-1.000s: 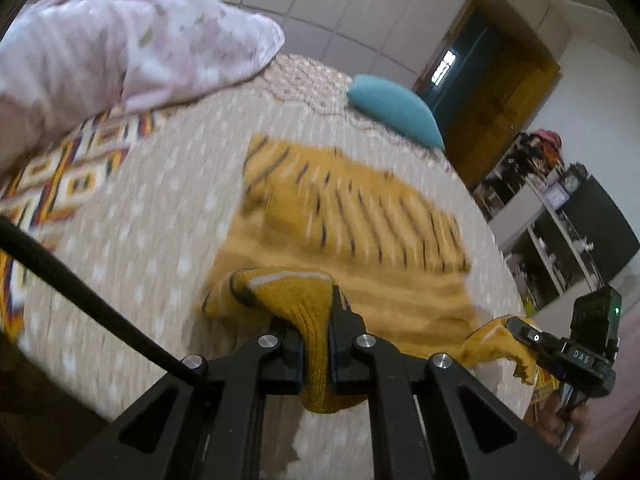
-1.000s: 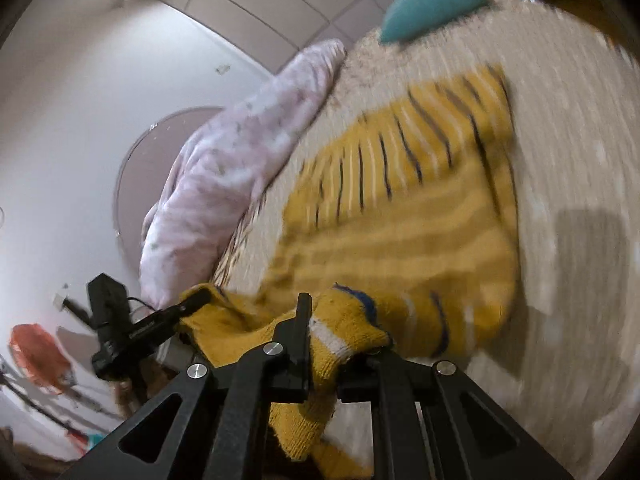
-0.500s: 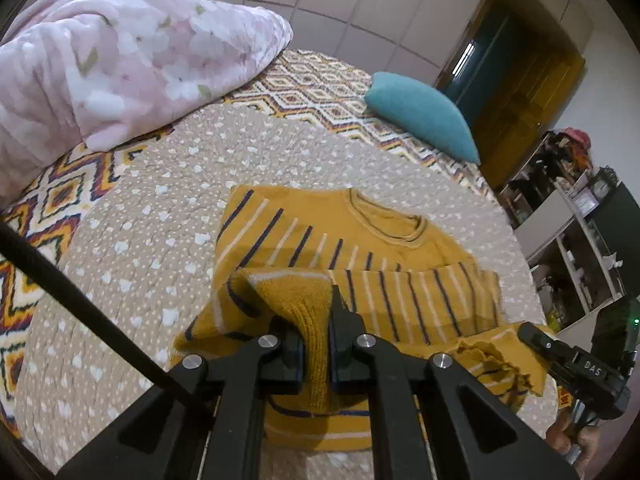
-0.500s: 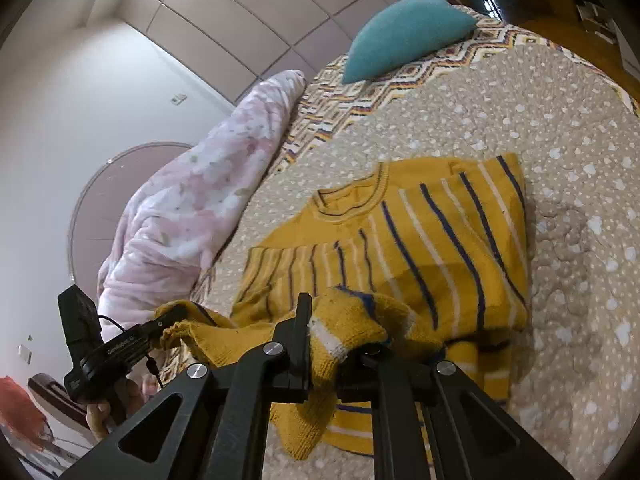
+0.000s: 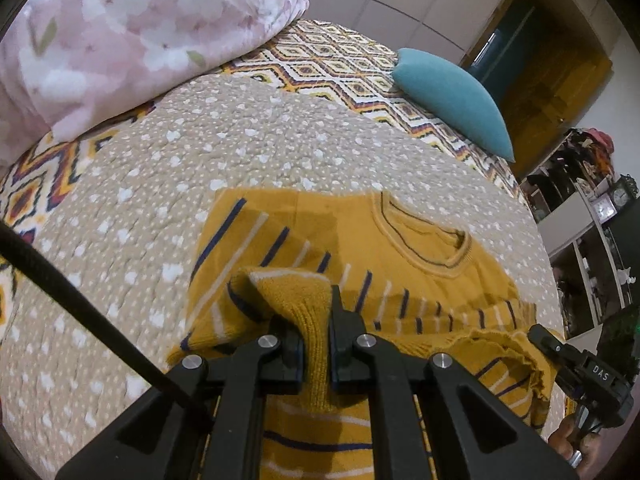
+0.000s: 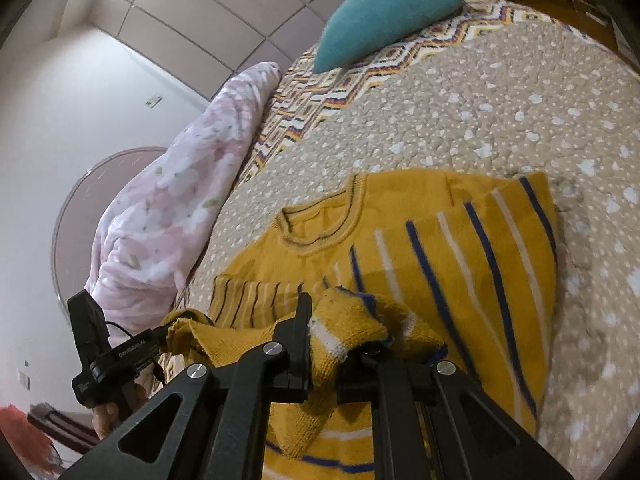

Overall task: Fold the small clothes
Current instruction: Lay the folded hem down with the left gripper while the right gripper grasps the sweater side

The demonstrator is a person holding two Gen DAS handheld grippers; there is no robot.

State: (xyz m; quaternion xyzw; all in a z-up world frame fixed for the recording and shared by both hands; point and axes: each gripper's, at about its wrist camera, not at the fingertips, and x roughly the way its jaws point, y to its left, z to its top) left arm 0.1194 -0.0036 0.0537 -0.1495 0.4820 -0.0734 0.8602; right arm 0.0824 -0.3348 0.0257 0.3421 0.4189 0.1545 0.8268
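Note:
A small mustard-yellow knit sweater [image 5: 404,264] with navy and white stripes lies on the dotted beige quilt [image 5: 248,144], its neckline toward the far side. My left gripper [image 5: 316,308] is shut on the sweater's bottom hem at its left corner, lifted and carried over the body. In the right wrist view the same sweater [image 6: 460,240] shows, and my right gripper [image 6: 334,316] is shut on the hem's other corner. Each gripper appears in the other's view: the right gripper [image 5: 560,354] at lower right, the left gripper [image 6: 160,338] at lower left, both pinching yellow knit.
A pink floral duvet [image 5: 132,36] is heaped at the far left of the bed. A teal cushion [image 5: 452,96] lies at the far right on a zigzag-patterned cover [image 5: 328,60]. Shelves [image 5: 588,232] and a doorway stand beyond the bed's right edge.
Both grippers have carried the hem forward over the sweater toward the neckline and slightly down. The folded lower part now covers more of the body.

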